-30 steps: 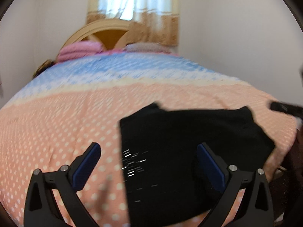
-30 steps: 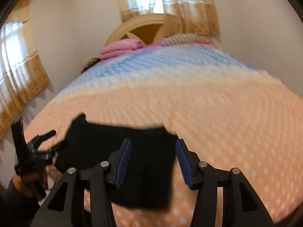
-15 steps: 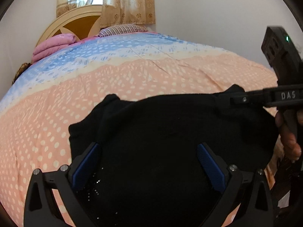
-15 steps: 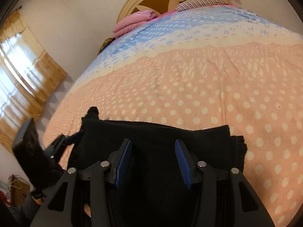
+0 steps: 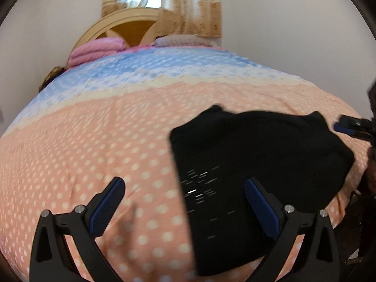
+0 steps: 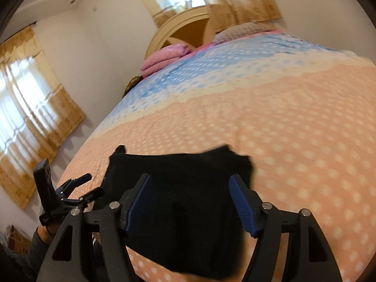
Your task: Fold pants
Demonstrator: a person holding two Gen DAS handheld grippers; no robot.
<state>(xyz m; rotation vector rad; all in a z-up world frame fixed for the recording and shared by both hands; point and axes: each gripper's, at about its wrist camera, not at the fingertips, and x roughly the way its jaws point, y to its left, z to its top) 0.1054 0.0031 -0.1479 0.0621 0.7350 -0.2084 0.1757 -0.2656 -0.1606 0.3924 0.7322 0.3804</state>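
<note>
The black pants (image 5: 258, 155) lie as a folded bundle on the peach, dotted bedspread (image 5: 94, 141) near the bed's front edge. My left gripper (image 5: 183, 184) is open wide above the bed. The bundle's left edge falls between its fingers, which do not touch it. Seen from the right wrist, the left gripper (image 6: 90, 185) stays just left of the pants (image 6: 188, 199). My right gripper (image 6: 189, 179) hovers over the bundle's middle with its jaws opening. The cloth lies below and between the blue pads (image 6: 239, 202), and nothing is pinched. The right gripper (image 5: 347, 127) shows at the pants' far right corner.
A folded pink blanket (image 5: 96, 49) and a pillow (image 5: 183, 40) rest against the wooden headboard (image 5: 131, 21). Curtained windows (image 6: 35, 108) are behind and to the left. A sleeve (image 6: 35, 246) shows at the bed's front edge.
The left gripper has swung off the pants toward their left edge. The right gripper's jaws have spread wider, and it has rolled and dropped closer to the bundle.
</note>
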